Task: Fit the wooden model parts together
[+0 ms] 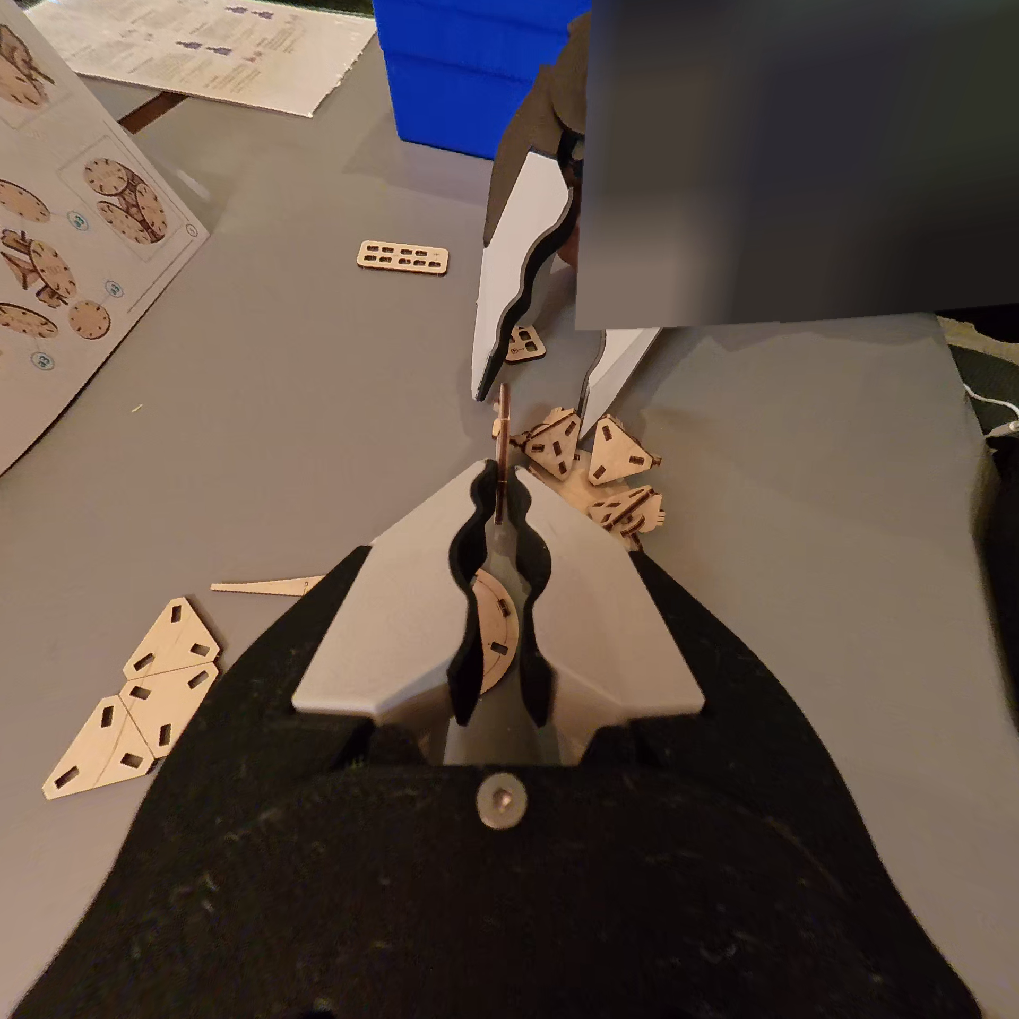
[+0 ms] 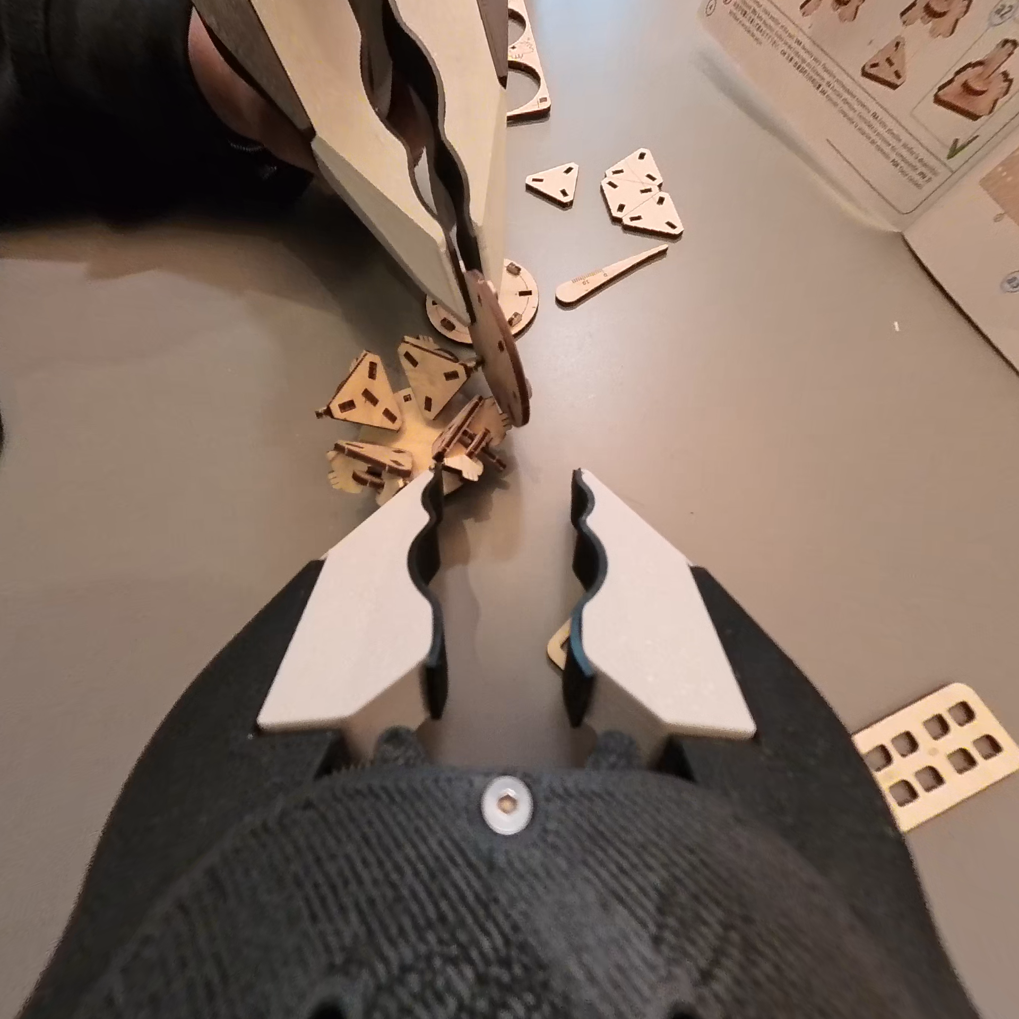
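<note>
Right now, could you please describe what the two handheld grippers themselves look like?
Both are alike. The left gripper and the right gripper each have a broad black, coarsely textured body with a round silver screw at its middle, and two pale grey wedge-shaped fingers edged with wavy black pads. A dark sleeve shows behind the left gripper.

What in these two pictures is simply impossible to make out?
- Left wrist view: the right claw's upper body, behind a blurred patch.
- Left wrist view: most of the flat wooden disc, behind the left claw's fingers.
- Right wrist view: a slotted wooden plate, partly behind the right claw.
</note>
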Motion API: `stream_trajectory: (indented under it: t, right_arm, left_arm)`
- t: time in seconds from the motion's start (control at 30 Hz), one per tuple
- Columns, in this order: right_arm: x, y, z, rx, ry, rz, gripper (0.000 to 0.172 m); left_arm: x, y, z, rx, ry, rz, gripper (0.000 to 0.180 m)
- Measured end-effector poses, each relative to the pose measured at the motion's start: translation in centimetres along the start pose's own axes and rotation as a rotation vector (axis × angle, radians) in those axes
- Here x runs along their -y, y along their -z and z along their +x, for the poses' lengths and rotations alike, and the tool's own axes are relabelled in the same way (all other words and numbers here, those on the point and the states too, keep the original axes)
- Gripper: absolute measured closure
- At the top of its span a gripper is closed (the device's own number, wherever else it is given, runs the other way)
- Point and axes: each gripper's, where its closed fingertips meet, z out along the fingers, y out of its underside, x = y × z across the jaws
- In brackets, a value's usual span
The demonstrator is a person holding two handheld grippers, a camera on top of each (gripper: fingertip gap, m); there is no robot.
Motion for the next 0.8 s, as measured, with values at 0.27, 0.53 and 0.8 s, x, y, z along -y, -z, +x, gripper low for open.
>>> stream_trajectory:
  t: [0.27,0.53,0.8]
  right_arm:
    - [0.02,-0.03,-0.03,0.0,-0.001,0.0,0.126]
    - [0.04,-0.07,-0.11,0.003,-0.002,0.0,0.126]
    - [0.05,-0.08,-0.13,0.002,-0.002,0.0,0.126]
  left_arm:
    - [0.13,0.12,0.07,0.013,-0.007,-0.007,0.18]
    - [0.17,0.25,0.3,0.022,-0.026,-0.022,0.18]
    - [-0.04,0.24,0.49,0.062,-0.074,-0.079,0.18]
